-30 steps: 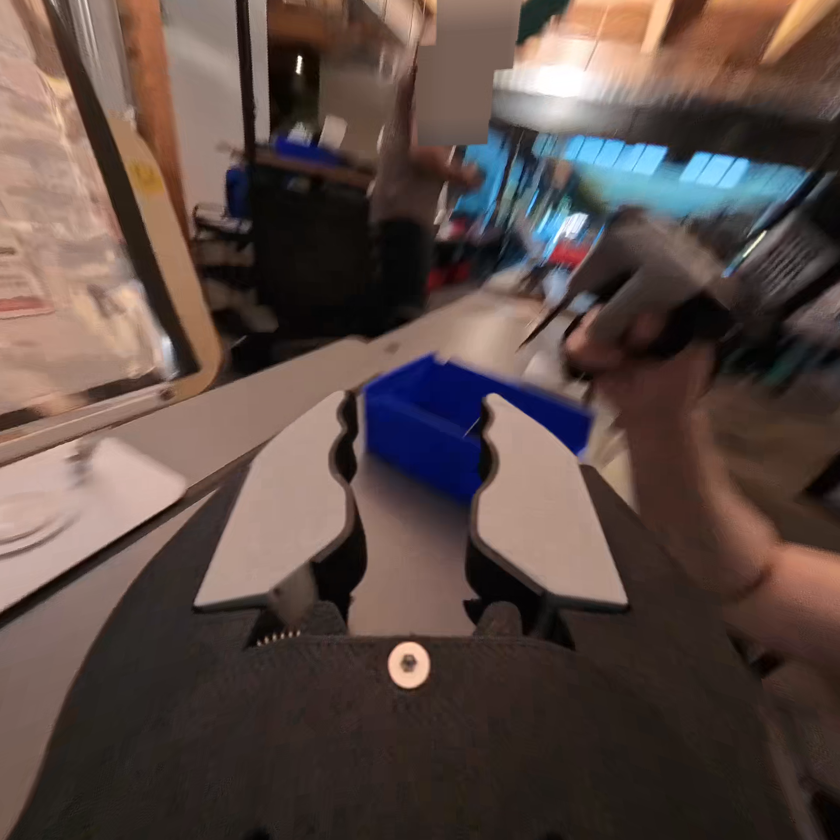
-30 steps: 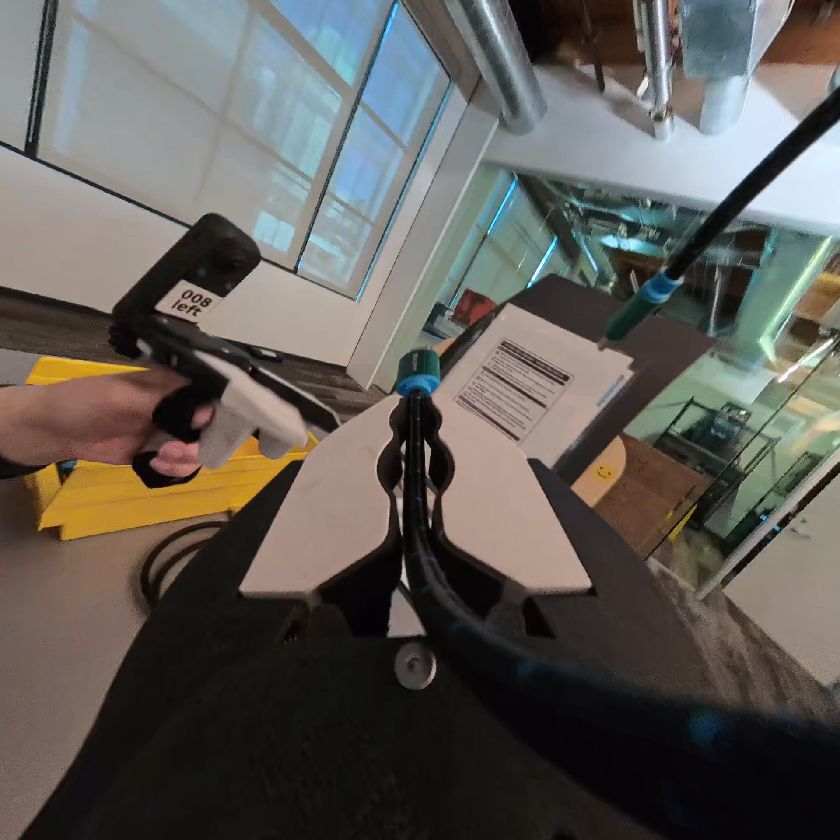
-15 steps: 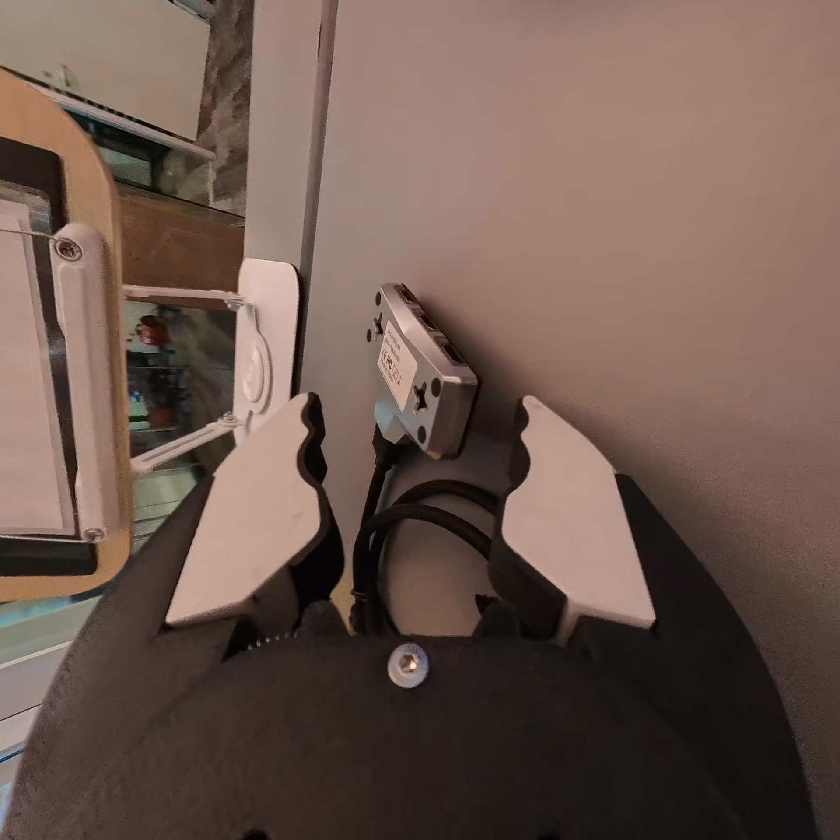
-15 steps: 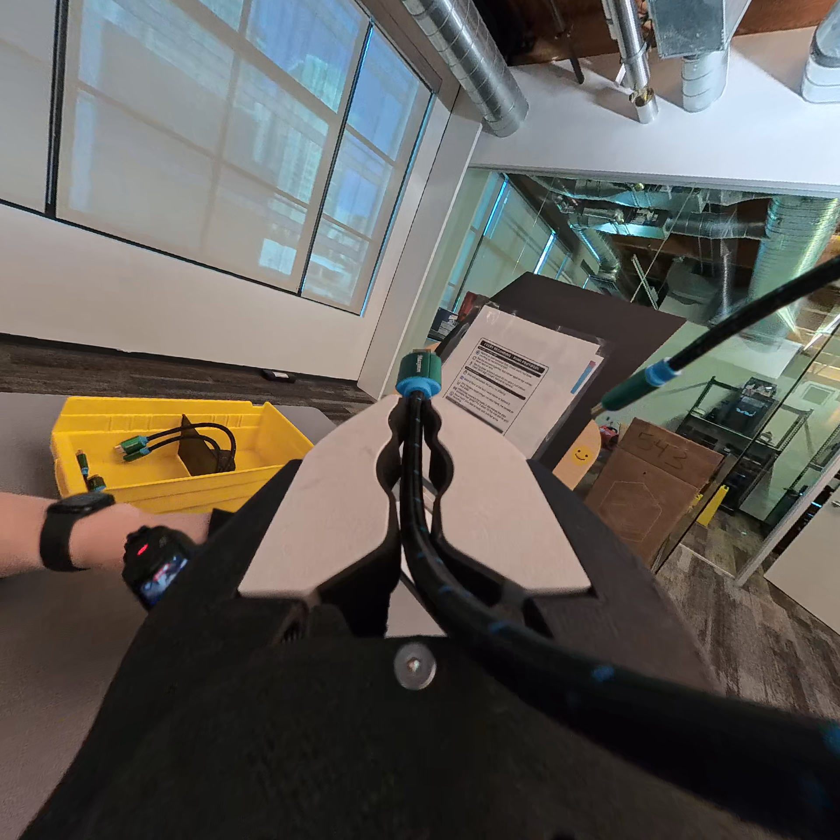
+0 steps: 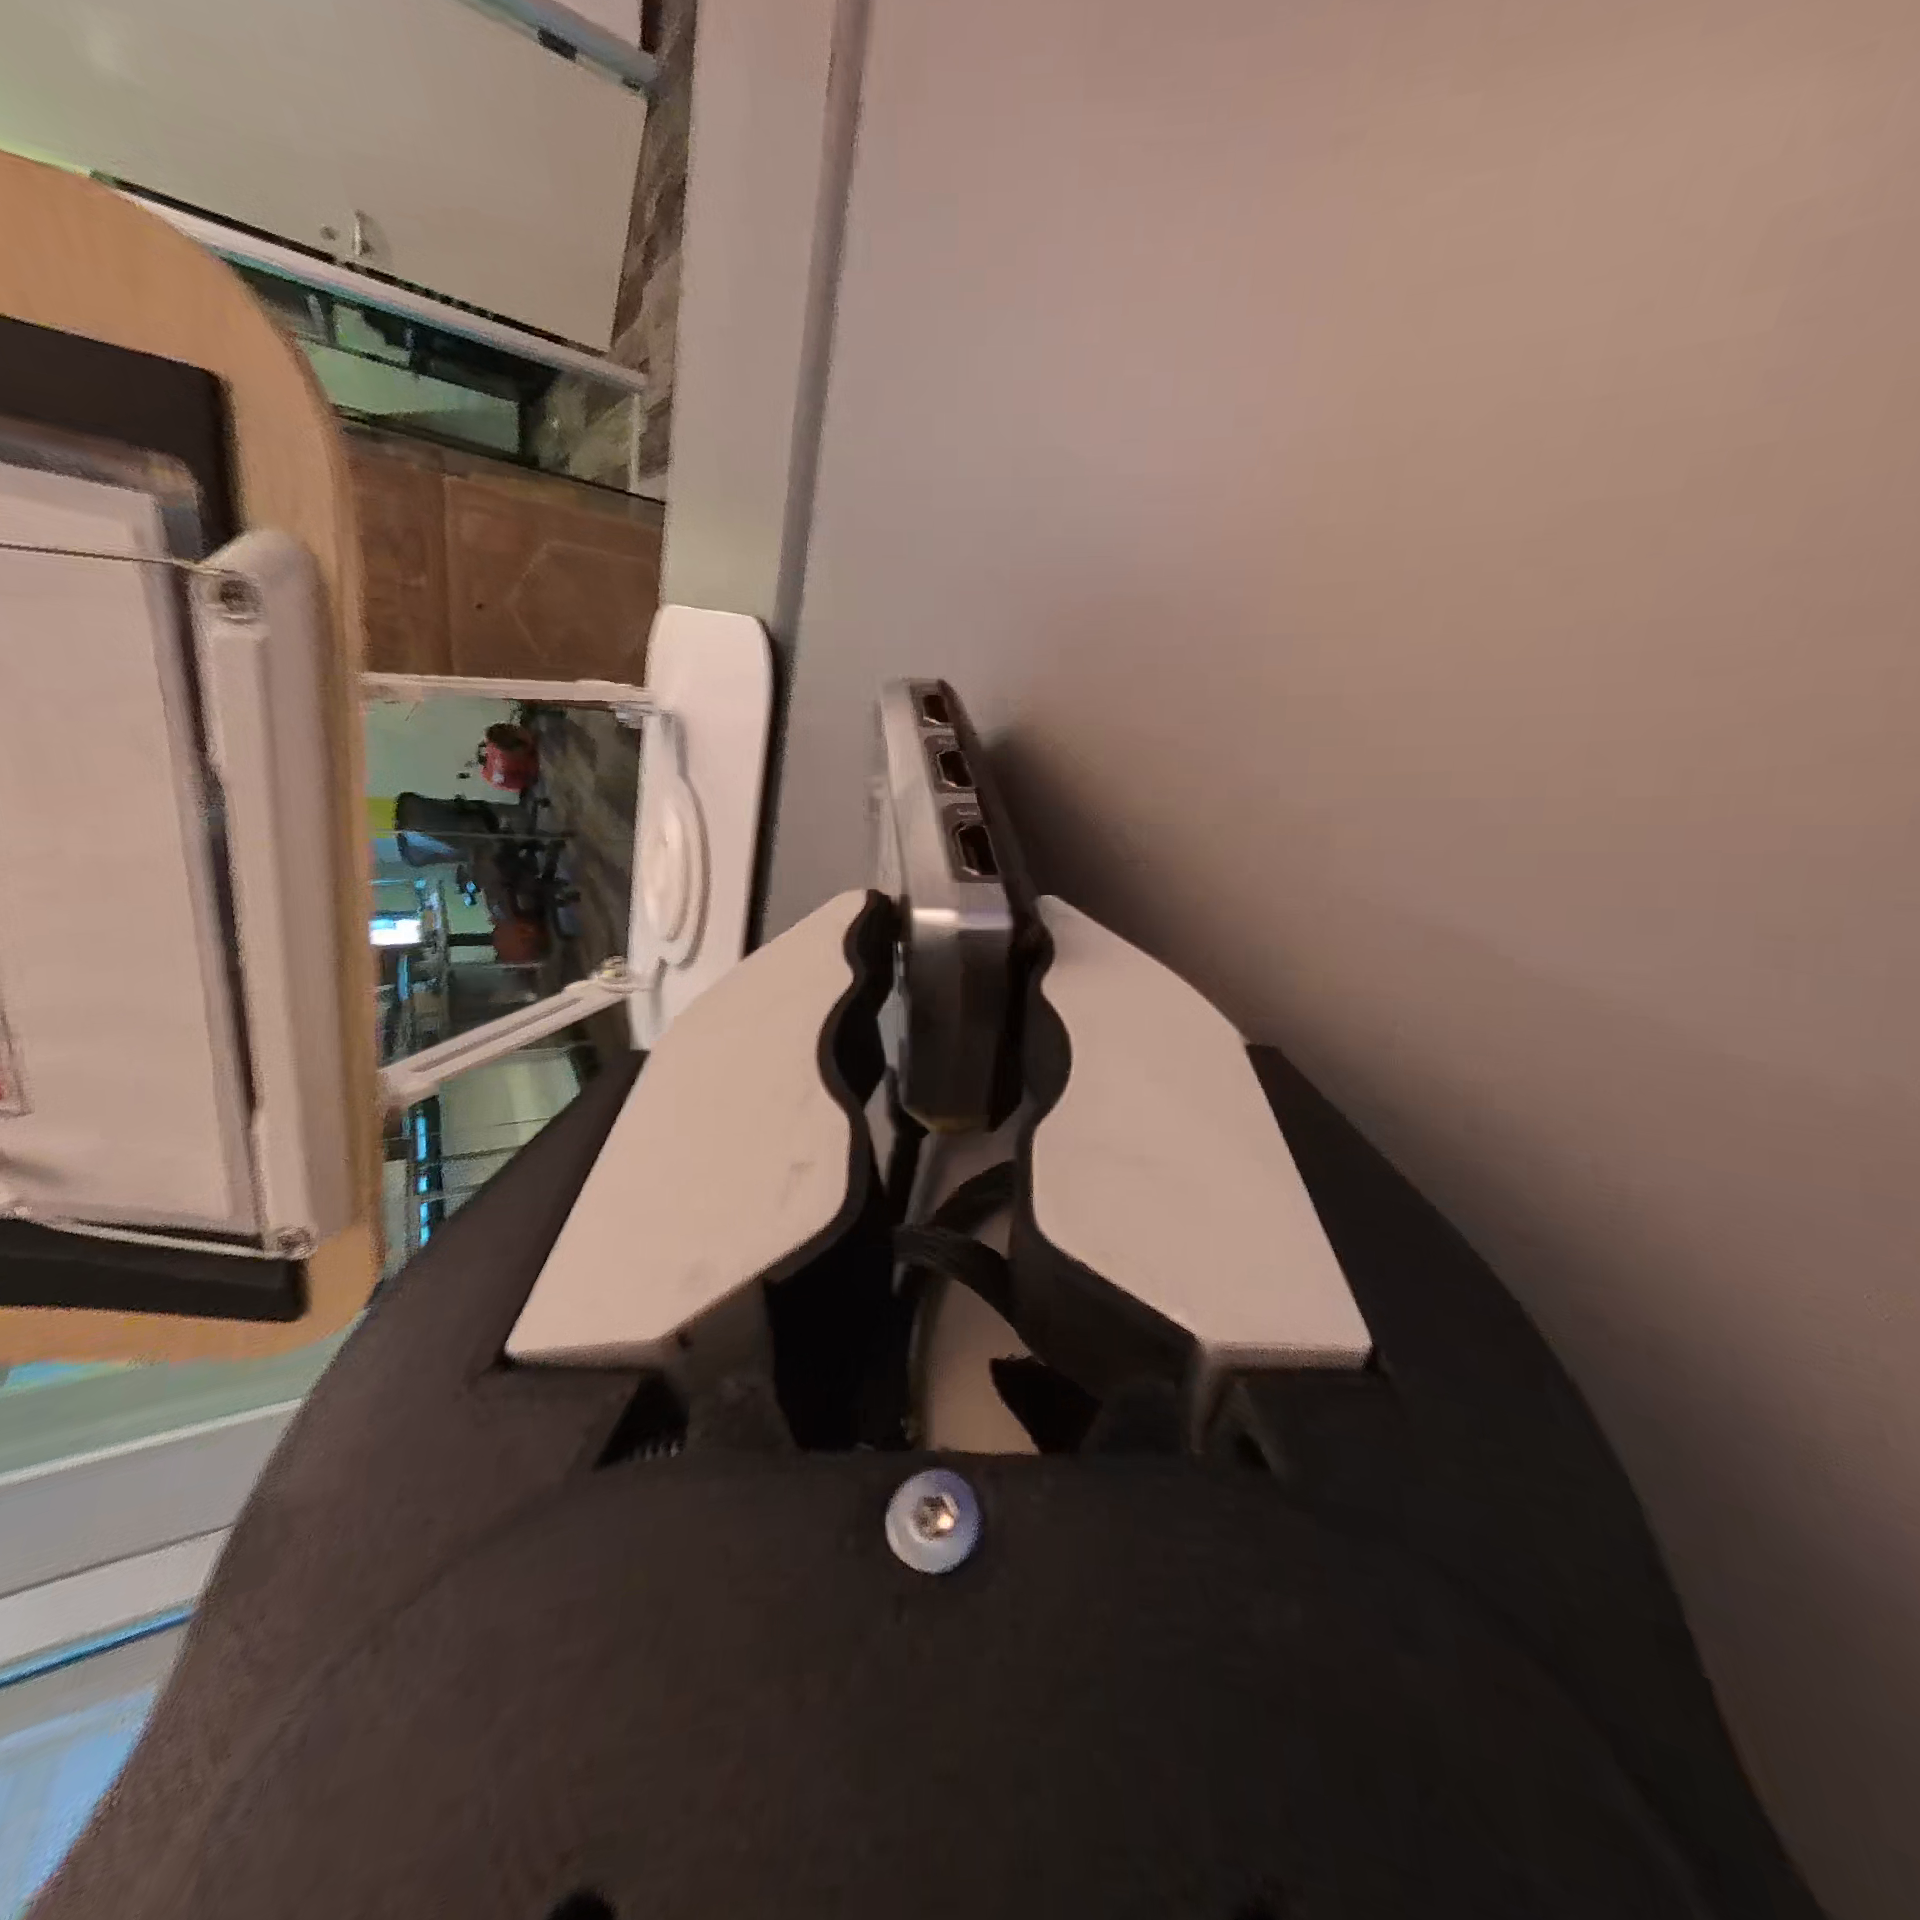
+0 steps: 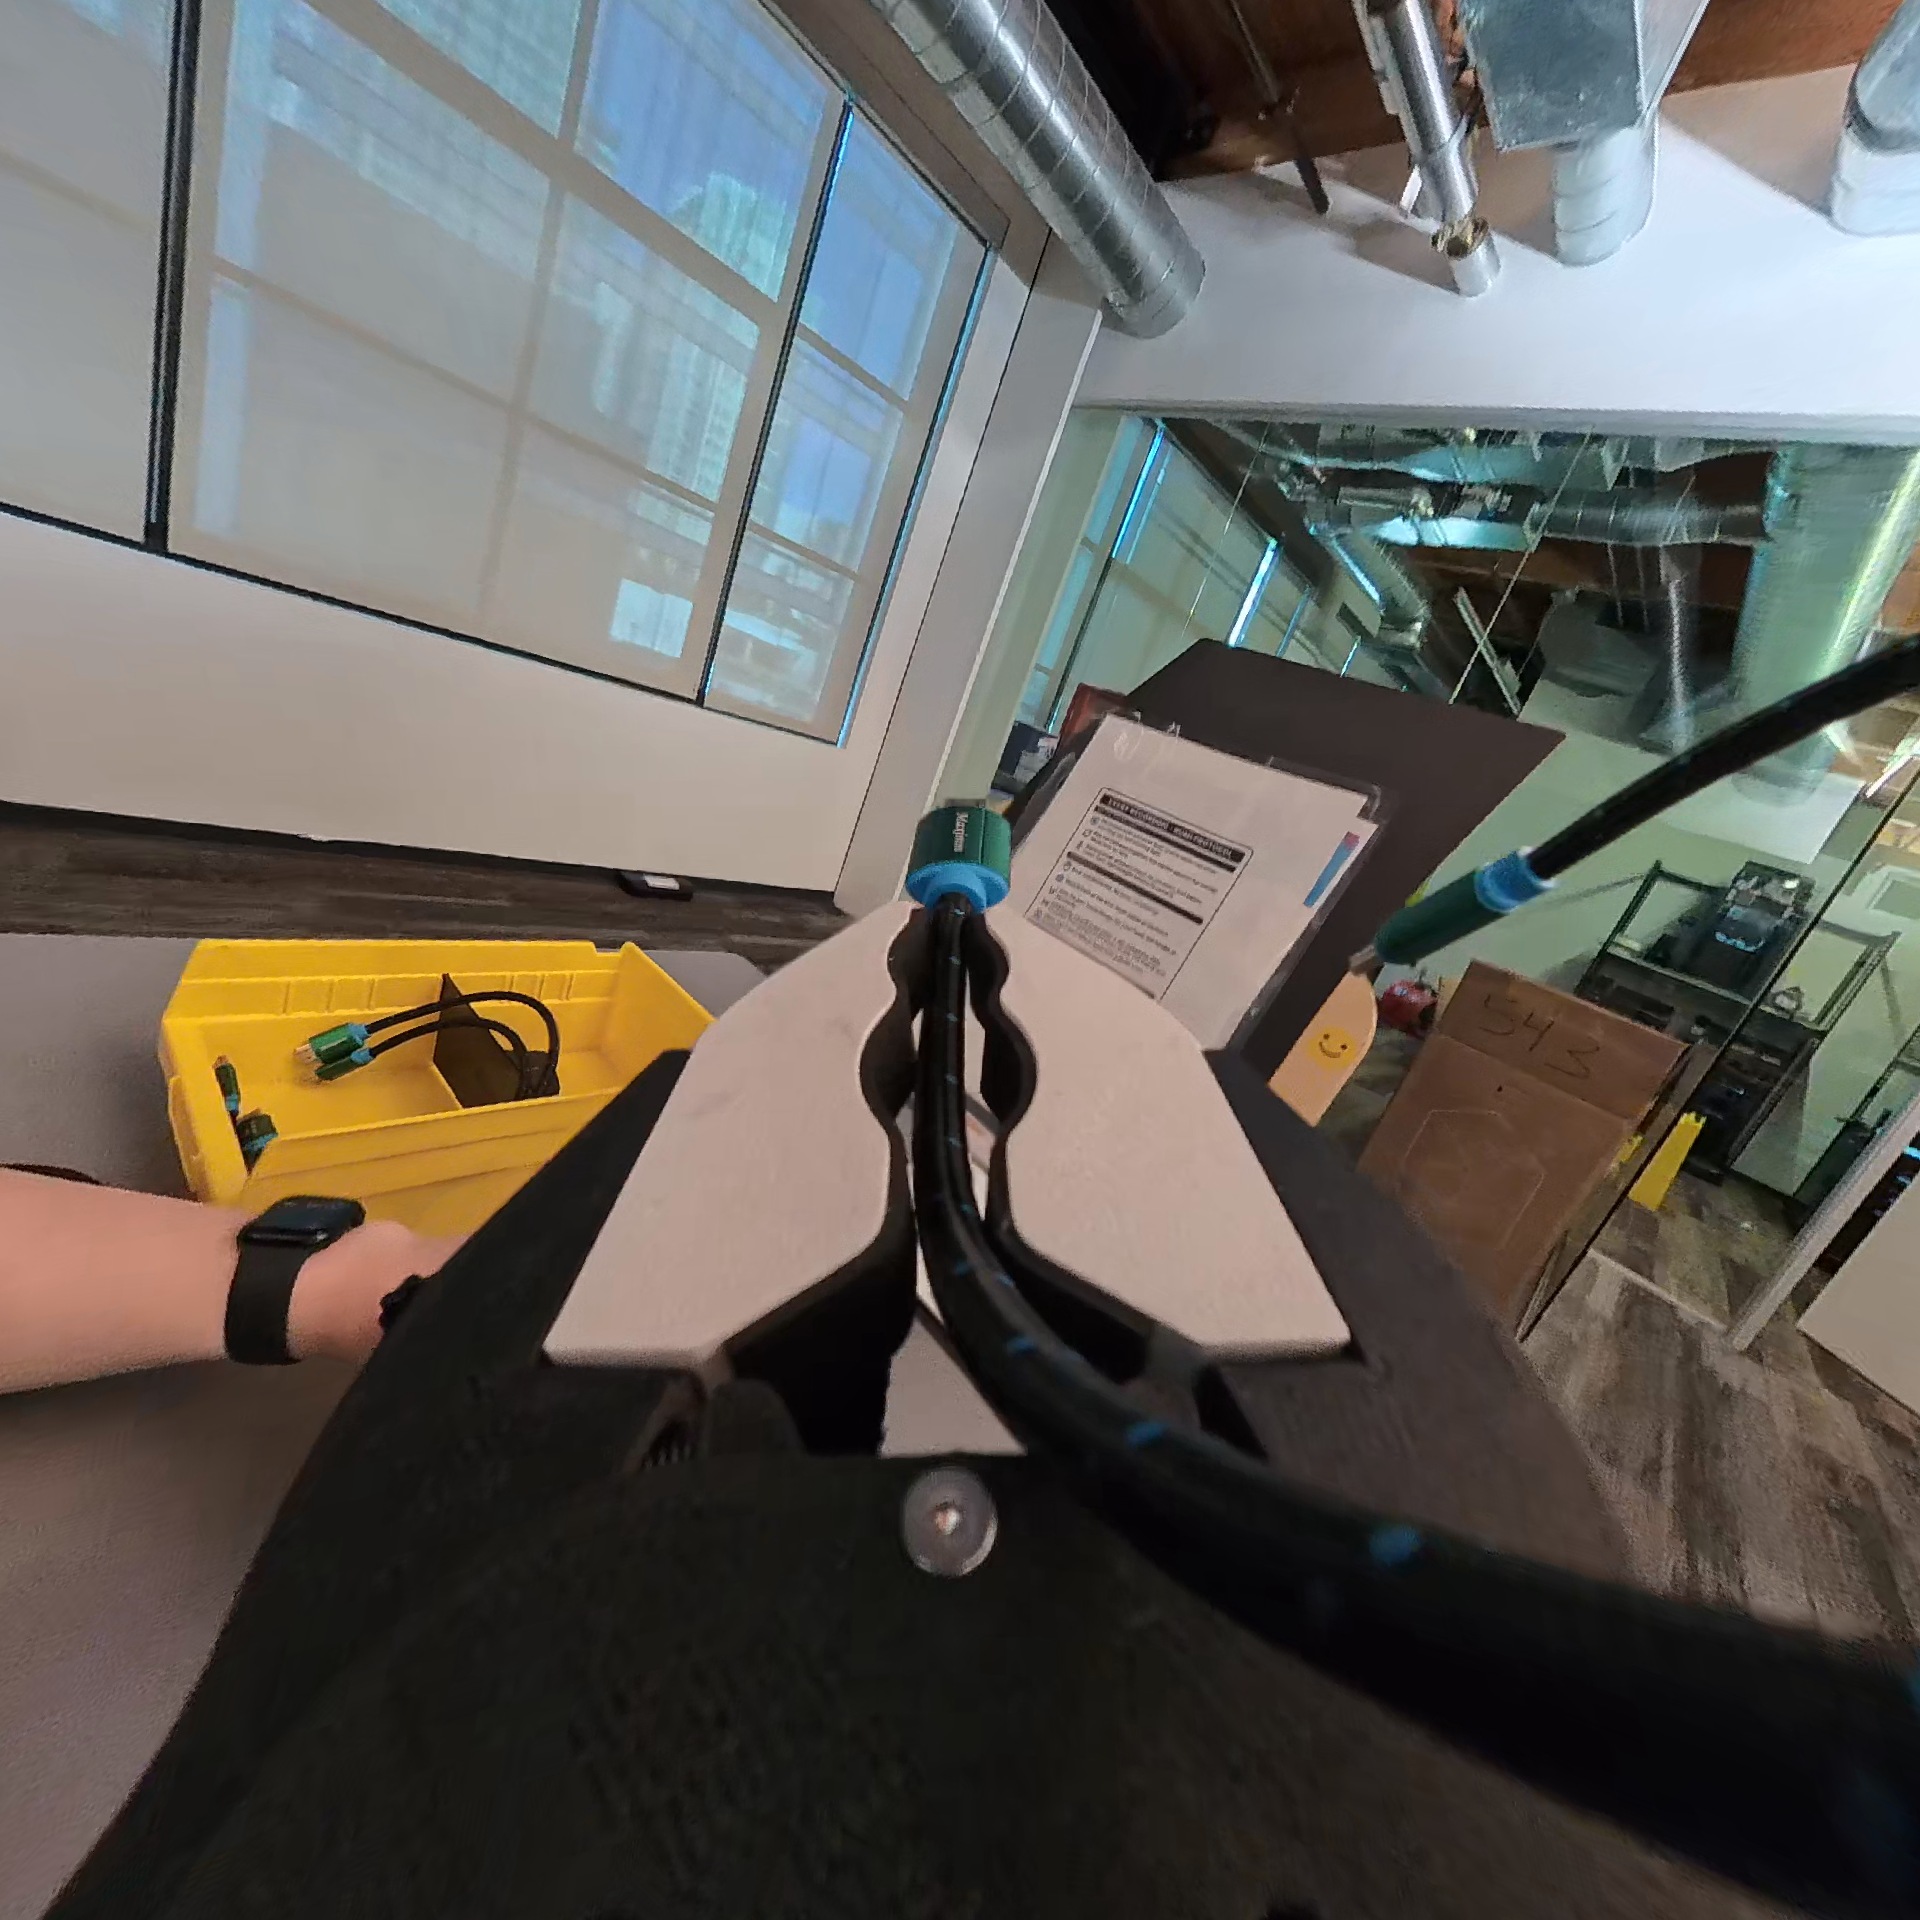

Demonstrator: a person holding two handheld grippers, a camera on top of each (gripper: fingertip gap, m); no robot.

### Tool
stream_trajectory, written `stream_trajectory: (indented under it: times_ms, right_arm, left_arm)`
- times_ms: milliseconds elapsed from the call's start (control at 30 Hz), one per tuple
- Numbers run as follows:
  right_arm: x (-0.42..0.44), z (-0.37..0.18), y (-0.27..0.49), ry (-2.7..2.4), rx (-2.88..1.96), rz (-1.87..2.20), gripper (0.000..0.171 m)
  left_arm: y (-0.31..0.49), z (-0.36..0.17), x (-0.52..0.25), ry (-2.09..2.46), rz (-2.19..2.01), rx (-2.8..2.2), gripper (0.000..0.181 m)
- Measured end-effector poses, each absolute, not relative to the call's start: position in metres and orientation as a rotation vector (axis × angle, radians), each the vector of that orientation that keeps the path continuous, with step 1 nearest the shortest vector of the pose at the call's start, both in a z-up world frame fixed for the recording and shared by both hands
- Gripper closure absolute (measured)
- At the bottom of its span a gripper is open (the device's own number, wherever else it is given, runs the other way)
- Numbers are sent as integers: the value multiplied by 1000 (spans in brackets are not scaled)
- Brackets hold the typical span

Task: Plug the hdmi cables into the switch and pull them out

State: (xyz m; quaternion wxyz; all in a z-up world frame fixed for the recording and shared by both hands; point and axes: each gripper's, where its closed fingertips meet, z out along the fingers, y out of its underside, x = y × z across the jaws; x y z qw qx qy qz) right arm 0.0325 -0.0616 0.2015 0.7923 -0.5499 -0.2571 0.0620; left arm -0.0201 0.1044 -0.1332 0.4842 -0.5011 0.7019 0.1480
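Observation:
In the left wrist view my left gripper (image 5: 951, 925) is shut on the near end of a silver HDMI switch (image 5: 951, 821). The switch stands on edge against the grey table (image 5: 1403, 520), its three ports facing the camera and empty. Its black lead (image 5: 940, 1226) runs back between the fingers. In the right wrist view my right gripper (image 6: 948, 920) is shut on a black HDMI cable (image 6: 961, 1122), just behind its green and blue plug (image 6: 958, 852), held up in the air. The cable's other plug (image 6: 1449, 909) hangs at the right.
A yellow bin (image 6: 416, 1070) with more green-ended cables stands on the table at the left of the right wrist view. A person's forearm with a black watch (image 6: 281, 1278) reaches in below it. A sign stand with a white base (image 5: 707, 831) is beside the switch. My right fingertips sit around 35 cm from my left ones.
My left gripper swung down from the room to the switch, moved up on it and shut on its near end. The right gripper holds the cable as before; the view shifted slightly.

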Motion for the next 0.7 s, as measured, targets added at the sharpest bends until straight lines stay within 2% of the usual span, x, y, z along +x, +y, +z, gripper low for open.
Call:
stream_trajectory:
  times_ms: [33,300,533,700]
  right_arm:
    - [34,198,-58,-551,-1206,135,163]
    - [39,164,-26,-501,-1407,231,163]
    - [-29,144,-24,-648,-1498,294,164]
    - [-62,148,-43,-745,-1487,154,163]
  left_arm:
    - [105,-126,-20,1689,364,-1209,161]
    - [82,-13,-40,1397,21,-1178,161]
    - [43,97,-77,1172,-89,-869,162]
    - [28,131,-103,1105,12,-693,162]
